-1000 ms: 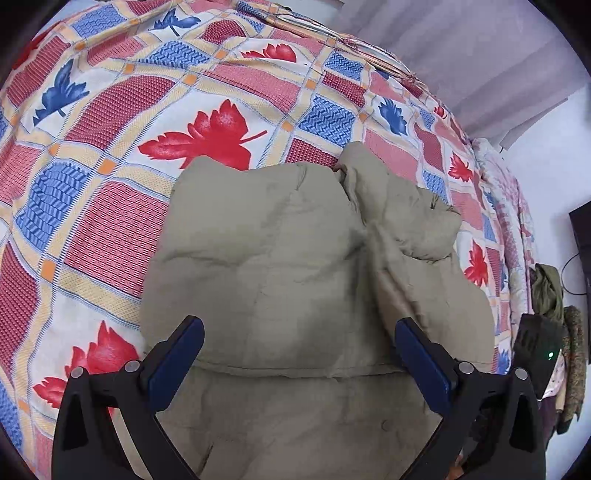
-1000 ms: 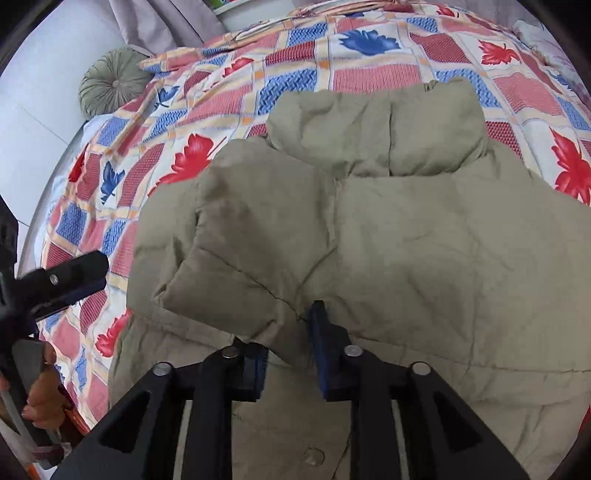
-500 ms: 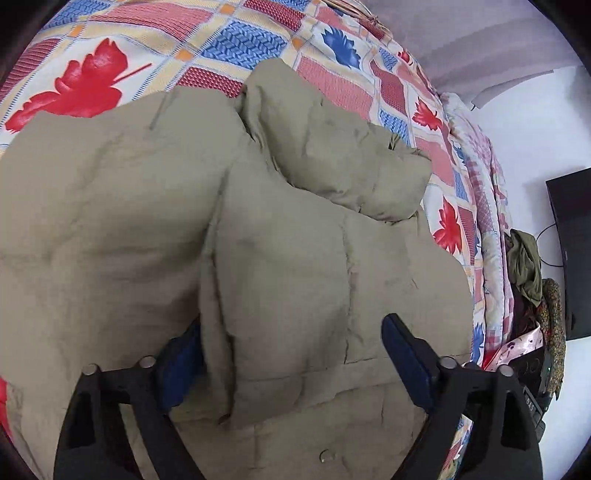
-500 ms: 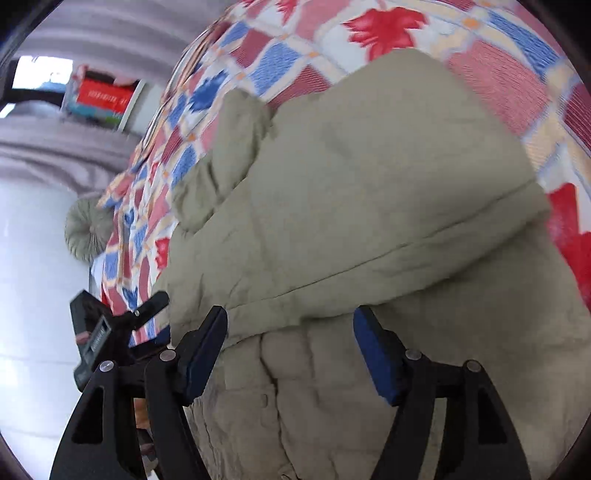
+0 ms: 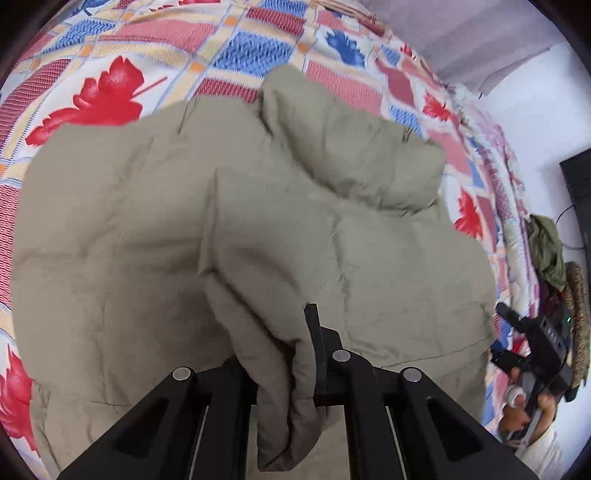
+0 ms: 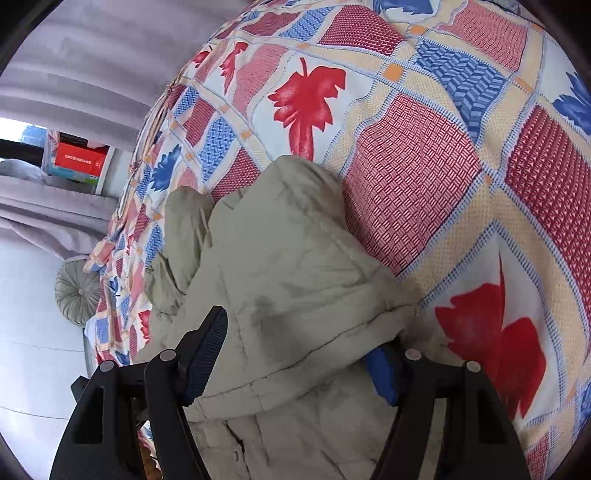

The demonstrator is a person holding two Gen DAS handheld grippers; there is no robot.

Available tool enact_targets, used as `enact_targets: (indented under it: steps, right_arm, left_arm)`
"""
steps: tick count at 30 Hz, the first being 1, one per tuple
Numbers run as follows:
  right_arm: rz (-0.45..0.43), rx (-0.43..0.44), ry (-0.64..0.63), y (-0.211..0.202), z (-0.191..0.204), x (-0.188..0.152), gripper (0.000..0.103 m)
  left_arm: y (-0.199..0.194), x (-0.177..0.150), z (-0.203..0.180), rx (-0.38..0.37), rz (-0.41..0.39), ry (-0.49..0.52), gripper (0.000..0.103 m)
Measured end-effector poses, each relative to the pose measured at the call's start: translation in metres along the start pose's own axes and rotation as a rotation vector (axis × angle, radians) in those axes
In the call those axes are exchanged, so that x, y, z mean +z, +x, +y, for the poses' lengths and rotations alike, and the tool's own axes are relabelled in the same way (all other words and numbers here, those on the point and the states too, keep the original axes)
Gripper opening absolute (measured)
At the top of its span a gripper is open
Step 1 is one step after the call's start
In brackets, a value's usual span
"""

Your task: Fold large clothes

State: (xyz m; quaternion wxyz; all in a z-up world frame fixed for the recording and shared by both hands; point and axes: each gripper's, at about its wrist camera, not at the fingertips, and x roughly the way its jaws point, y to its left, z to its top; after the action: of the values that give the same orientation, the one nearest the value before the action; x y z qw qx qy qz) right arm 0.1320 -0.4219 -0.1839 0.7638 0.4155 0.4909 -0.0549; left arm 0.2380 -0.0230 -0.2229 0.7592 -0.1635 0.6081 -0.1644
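On bedspread [image 5: 236, 33], puffy khaki jacket [image 5: 110, 236]

jacket [image 5: 147, 258] fold hides left claw [image 5: 295, 354] pad

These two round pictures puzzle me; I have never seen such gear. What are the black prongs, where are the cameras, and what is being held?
A person holds a handheld claw in each hand, each carrying a wide-angle camera that looks along its prongs. One picture comes from the left claw, which is shut on a bunched fold of the khaki padded jacket. The other comes from the right claw, open astride the jacket's edge. The jacket lies on a bed with a leaf-patterned bedspread. The right claw also shows in the left picture, at its right edge.
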Motion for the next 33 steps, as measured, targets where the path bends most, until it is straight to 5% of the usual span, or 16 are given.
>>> enact_targets:
  steps: [5,13,18,20,21,22,27,29,33]
  right_arm:
    - [0.016,-0.047,0.025,0.021,-0.018,0.003,0.073]
    - [0.041,-0.046,0.04,0.001,-0.013,-0.006,0.074]
    - [0.067,-0.077,-0.017,-0.032,-0.003,-0.032,0.074]
    - [0.042,-0.107,-0.076,-0.044,0.003,-0.038,0.054]
    - [0.02,-0.14,-0.13,-0.05,0.009,-0.039,0.027]
    - [0.003,-0.183,-0.182,-0.052,0.015,-0.038,0.023]
    - [-0.078,-0.259,-0.288,-0.046,0.034,-0.012,0.021]
    - [-0.084,-0.256,-0.31,-0.034,0.039,0.001,0.021]
    - [0.018,-0.334,-0.368,0.018,0.034,0.006,0.021]
  left_arm:
    - [0.01,-0.008,0.004,0.043,-0.014,0.029,0.013]
    - [-0.043,0.0,0.035,0.234,-0.108,0.009,0.019]
    - [-0.078,0.001,0.041,0.217,-0.155,0.006,0.019]
    - [-0.08,0.0,0.027,0.202,-0.156,0.042,0.019]
    - [-0.079,-0.001,0.02,0.193,-0.153,0.063,0.019]
    - [-0.077,-0.003,0.012,0.182,-0.148,0.083,0.019]
    - [-0.042,-0.006,-0.017,0.193,-0.122,0.139,0.019]
    - [-0.02,-0.007,-0.011,0.259,-0.104,0.112,0.019]
    - [0.009,-0.007,0.007,0.26,-0.079,0.065,0.019]
